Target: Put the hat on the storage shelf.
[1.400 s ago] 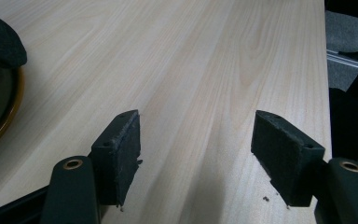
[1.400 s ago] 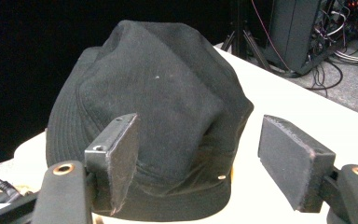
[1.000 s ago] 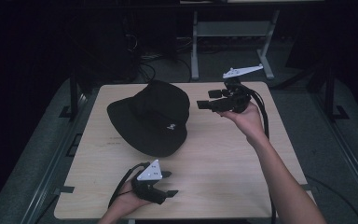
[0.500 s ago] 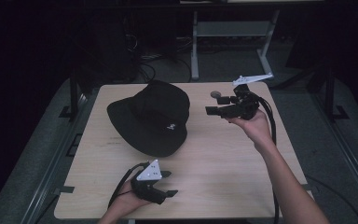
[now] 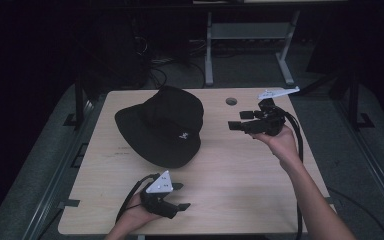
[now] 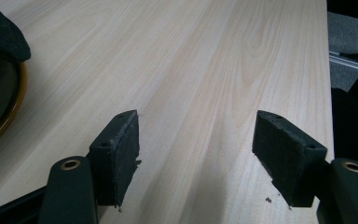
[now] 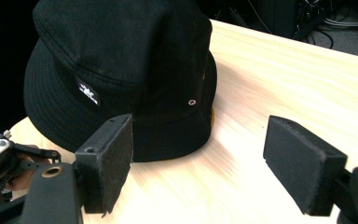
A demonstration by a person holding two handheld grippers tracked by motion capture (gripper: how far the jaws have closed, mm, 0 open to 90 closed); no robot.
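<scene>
Resting near the front edge of the surface (image 5: 260, 165), at about 6 o'clock from the black hat (image 5: 162, 127), the left gripper (image 5: 180, 196) has its fingers (image 6: 116, 154) wide open with nothing between them, just bare wood. The right gripper (image 5: 234, 121) is held up in a hand (image 5: 280, 142) at about 3 o'clock from the hat, and it points at the hat. Its fingers (image 7: 109, 161) are wide open too, and they hold nothing and touch nothing. The hat sits on the far left part of the surface, with a small white tag (image 7: 87, 92) on its side and a bit of yellow showing under its brim. Since a second ago the right gripper has come down a little and toward the person, ending up lower beside the hat. The left gripper has not moved, and the hat is in the same spot.
</scene>
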